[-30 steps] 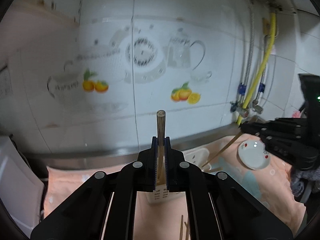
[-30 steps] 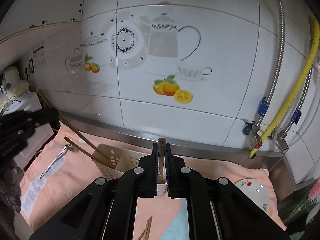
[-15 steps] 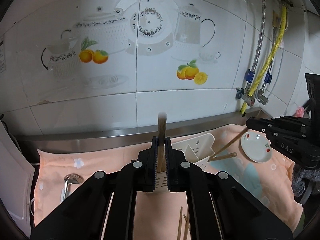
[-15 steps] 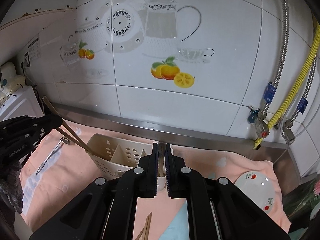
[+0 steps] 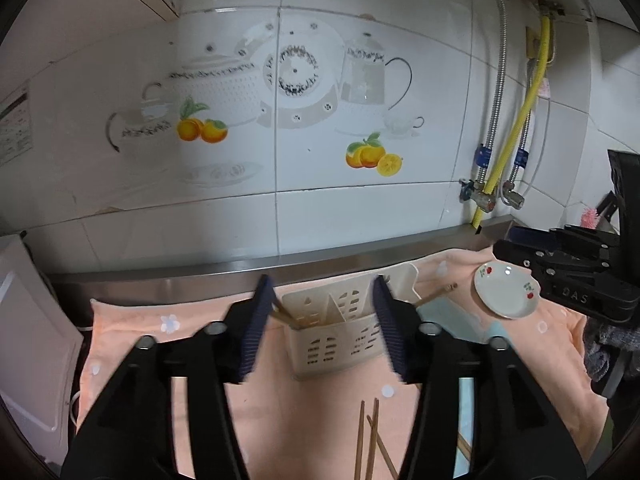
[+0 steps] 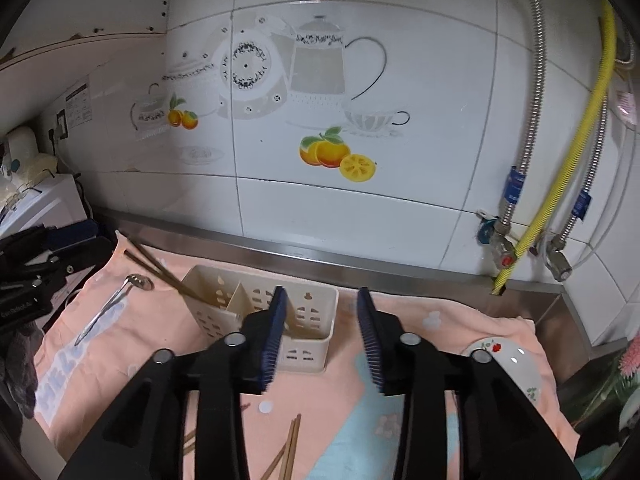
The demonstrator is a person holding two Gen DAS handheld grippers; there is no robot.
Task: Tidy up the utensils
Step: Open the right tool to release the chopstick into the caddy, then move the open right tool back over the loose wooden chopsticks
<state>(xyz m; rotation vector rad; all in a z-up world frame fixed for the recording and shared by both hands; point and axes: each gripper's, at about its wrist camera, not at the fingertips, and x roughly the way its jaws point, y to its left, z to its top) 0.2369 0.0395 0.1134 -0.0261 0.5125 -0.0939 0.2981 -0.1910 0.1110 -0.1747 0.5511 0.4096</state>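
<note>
A cream slotted utensil holder (image 5: pixel 340 332) (image 6: pixel 256 312) stands on the pink cloth by the wall. Wooden chopsticks (image 6: pixel 156 268) lean out of its left compartment; in the left wrist view a chopstick tip (image 5: pixel 436 294) pokes out to the right of it. My left gripper (image 5: pixel 324 320) is open and empty just in front of the holder. My right gripper (image 6: pixel 322 334) is open and empty over the holder's right end. Loose chopsticks (image 5: pixel 370 436) (image 6: pixel 286 454) lie on the cloth near me. A metal spoon (image 6: pixel 112 306) lies left of the holder.
A small white floral dish (image 5: pixel 506 290) (image 6: pixel 514 366) sits at the cloth's right end. The tiled wall and a steel ledge (image 6: pixel 320 256) run behind. Pipes and a yellow hose (image 6: pixel 560 152) hang at the right. A white appliance (image 5: pixel 28 344) stands at the left.
Both grippers have opened and let go of the chopsticks they held upright. Both have come lower and closer to the holder.
</note>
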